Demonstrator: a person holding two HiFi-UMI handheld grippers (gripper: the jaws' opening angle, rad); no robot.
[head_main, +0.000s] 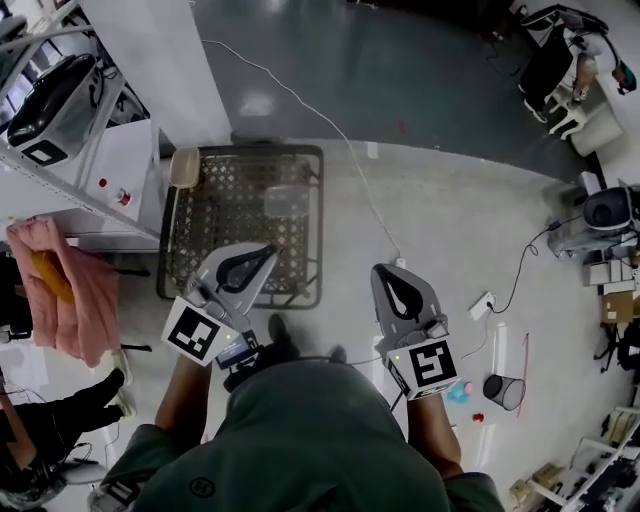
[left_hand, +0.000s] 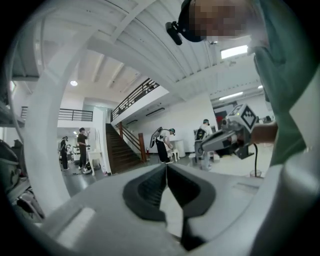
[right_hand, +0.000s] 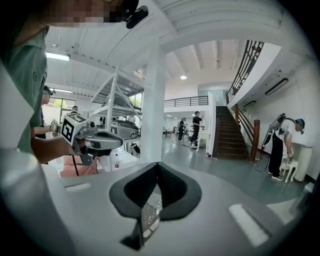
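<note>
The left tongs (head_main: 268, 250) and the right tongs (head_main: 388, 272) were clenched on nothing. The wire basket (head_main: 318, 235) on the floor (head_main: 430, 190) below them stood untouched.

Nothing legible as words, numbers or brands anywhere. Only coded black-and-white squares: left marker (head_main: 192, 333) on the cube of the left gripper (head_main: 262, 255), right marker (head_main: 432, 363) on the cube of the right gripper (head_main: 392, 275). Round emblem (head_main: 203, 488) on shirt (head_main: 300, 440), too small to read.
</note>
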